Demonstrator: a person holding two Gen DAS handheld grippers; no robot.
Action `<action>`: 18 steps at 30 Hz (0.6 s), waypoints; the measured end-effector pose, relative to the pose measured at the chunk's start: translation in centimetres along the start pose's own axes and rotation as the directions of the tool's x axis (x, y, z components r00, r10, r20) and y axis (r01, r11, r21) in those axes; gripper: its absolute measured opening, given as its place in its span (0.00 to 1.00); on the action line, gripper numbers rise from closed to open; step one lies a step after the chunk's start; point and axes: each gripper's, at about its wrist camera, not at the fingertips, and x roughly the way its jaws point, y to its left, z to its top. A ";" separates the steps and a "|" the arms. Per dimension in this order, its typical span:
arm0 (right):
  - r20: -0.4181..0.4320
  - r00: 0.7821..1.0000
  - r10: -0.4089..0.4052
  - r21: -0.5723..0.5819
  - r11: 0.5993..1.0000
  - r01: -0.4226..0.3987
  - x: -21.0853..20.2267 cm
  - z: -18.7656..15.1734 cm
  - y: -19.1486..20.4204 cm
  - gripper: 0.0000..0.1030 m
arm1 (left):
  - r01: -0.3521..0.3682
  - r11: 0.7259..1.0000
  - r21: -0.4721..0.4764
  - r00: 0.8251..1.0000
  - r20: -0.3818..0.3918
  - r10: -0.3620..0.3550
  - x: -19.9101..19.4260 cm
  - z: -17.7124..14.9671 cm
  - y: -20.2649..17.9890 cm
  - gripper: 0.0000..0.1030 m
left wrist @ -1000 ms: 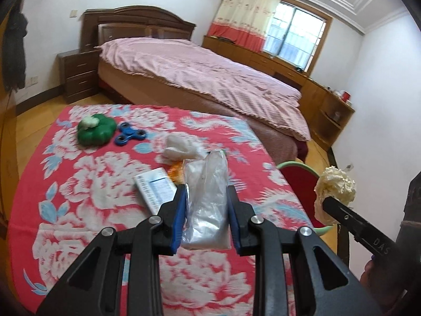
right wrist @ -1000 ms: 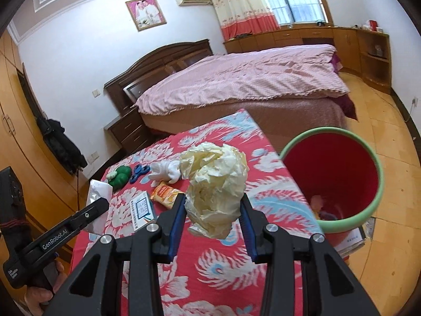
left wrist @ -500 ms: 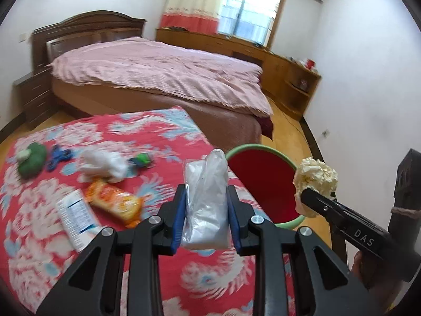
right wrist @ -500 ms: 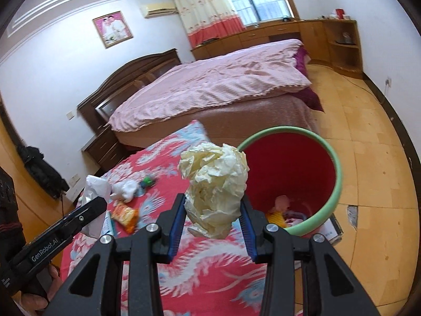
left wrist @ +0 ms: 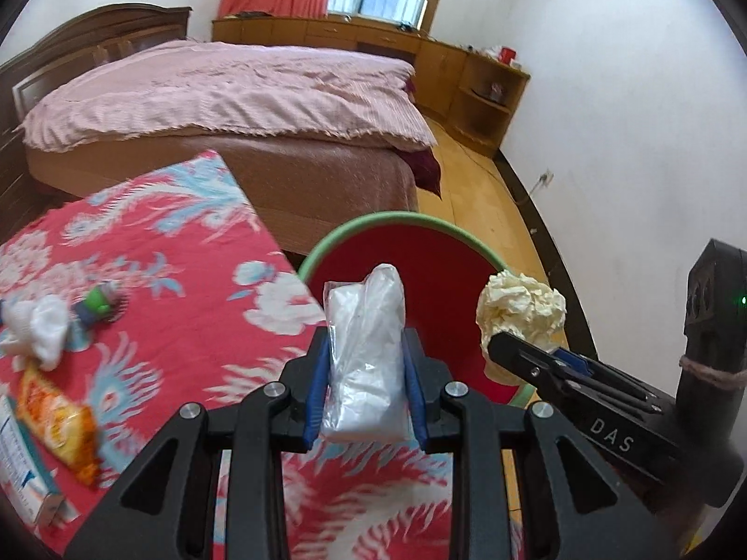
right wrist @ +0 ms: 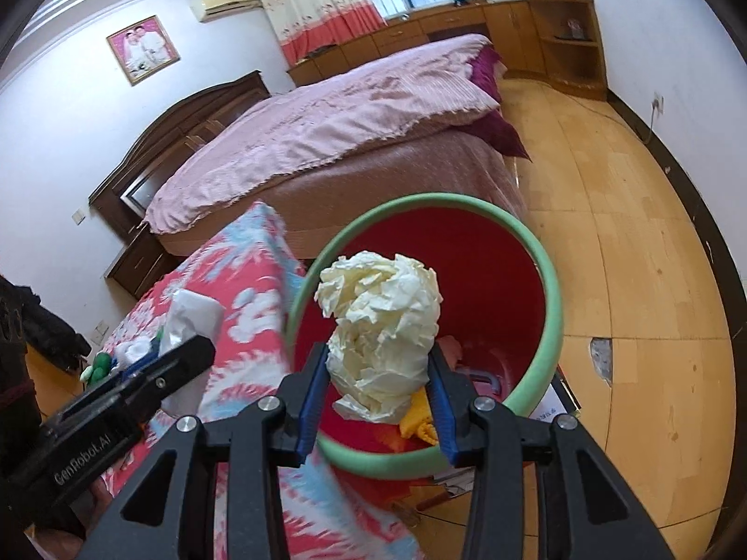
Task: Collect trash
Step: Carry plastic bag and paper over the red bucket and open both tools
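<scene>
Both claws now reach the bin (right wrist: 537, 252) — left claw (left wrist: 365, 389) clamps upright bag (left wrist: 366, 350), right claw (right wrist: 377, 380) paper wad (right wrist: 380, 322).

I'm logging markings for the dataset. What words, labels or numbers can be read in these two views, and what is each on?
"DAS": white letters on the side of the right gripper, in the left wrist view.
"GenRobot.AI": white letters on the side of the left gripper, in the right wrist view.
Orange wrapper: print too blurred to read.
White and teal box: print too small and blurred.
Paper under the bin: print too small.
</scene>
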 end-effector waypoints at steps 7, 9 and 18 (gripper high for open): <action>-0.008 1.000 -0.001 0.055 0.998 0.002 1.5 0.6 -2.3 0.46 | 0.010 0.999 0.032 1.000 -0.020 -0.009 2.4 0.9 -1.3 0.35; -0.011 1.000 0.001 0.065 0.998 -0.001 1.7 0.7 -2.7 0.48 | 0.006 1.000 0.024 1.000 -0.013 -0.006 2.5 0.9 -1.3 0.42; -0.005 1.000 0.009 0.081 0.997 -0.008 1.4 0.7 -3.0 0.58 | -0.020 0.999 -0.031 1.000 -0.001 0.020 1.4 0.9 -0.1 0.42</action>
